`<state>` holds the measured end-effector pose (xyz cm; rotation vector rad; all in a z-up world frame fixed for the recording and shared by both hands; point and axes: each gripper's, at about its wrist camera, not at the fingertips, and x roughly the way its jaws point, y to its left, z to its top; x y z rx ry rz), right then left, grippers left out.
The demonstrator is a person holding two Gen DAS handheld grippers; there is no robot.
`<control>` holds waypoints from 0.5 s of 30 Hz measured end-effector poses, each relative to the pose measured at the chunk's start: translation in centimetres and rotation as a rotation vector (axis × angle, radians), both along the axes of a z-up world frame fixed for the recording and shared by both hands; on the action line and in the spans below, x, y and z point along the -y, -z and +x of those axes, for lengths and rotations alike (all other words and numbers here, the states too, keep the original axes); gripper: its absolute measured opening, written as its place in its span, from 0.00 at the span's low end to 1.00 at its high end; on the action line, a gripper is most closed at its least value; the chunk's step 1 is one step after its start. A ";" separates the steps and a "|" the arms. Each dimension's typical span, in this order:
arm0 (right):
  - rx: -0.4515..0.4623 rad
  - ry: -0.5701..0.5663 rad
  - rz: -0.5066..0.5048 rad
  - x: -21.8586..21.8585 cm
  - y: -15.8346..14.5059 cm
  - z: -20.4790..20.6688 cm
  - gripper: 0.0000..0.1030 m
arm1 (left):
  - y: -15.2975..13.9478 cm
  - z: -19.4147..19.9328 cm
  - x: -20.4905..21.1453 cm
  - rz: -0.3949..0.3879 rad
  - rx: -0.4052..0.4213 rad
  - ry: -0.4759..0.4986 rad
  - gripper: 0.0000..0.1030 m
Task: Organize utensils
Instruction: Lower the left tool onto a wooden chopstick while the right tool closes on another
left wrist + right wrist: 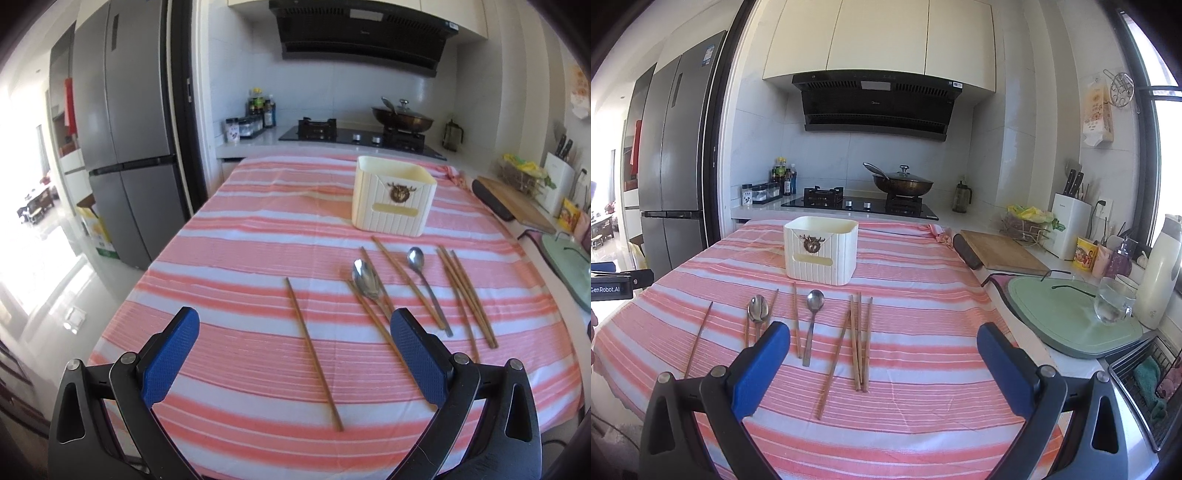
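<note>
Left gripper (295,326) spread wide, blue pads (171,356) well apart, nothing between them — held above the near edge of the striped tablecloth (236,236). Right gripper (882,341) likewise agape and empty, over the same cloth further to the right.

Cream holder box (820,251) upright toward the far side of the cloth, open at the top, a brown deer-head emblem on its front face. Contents not visible from either view.

Utensils flat on the cloth, just in front of the box and apart from it. Single chopstick (314,354) alone at the left, well apart from the rest, lying between the left gripper's pads in the left wrist view but not touched. Next to the right: left spoon (758,308), bowl toward the box, lying over or against a pair of chopsticks (774,297) — exact contact unclear. Then one more chopstick (796,319) just beside the right spoon (815,300). Furthest right, chopstick bundle (860,339) of roughly four sticks, three nearly parallel and one slanted across toward the near edge.

Beyond the cloth: stove (860,205) with a lidded wok (903,182), grey fridge (122,122) at the left, wooden cutting board (1001,251) and green tray (1067,317) at the right.
</note>
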<state>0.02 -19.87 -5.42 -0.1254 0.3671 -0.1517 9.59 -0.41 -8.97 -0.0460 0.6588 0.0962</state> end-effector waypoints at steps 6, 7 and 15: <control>-0.041 0.000 0.000 0.0 1.0 0.9 1.00 | 2.8 1.9 -1.1 -0.089 -0.113 0.005 1.00; -0.048 -0.001 -0.001 0.0 1.2 1.0 1.00 | 3.3 2.3 -1.1 -0.100 -0.133 0.009 1.00; -0.114 -0.005 0.030 0.9 2.6 2.6 1.00 | 7.0 5.8 -0.2 -0.089 -0.226 0.001 0.99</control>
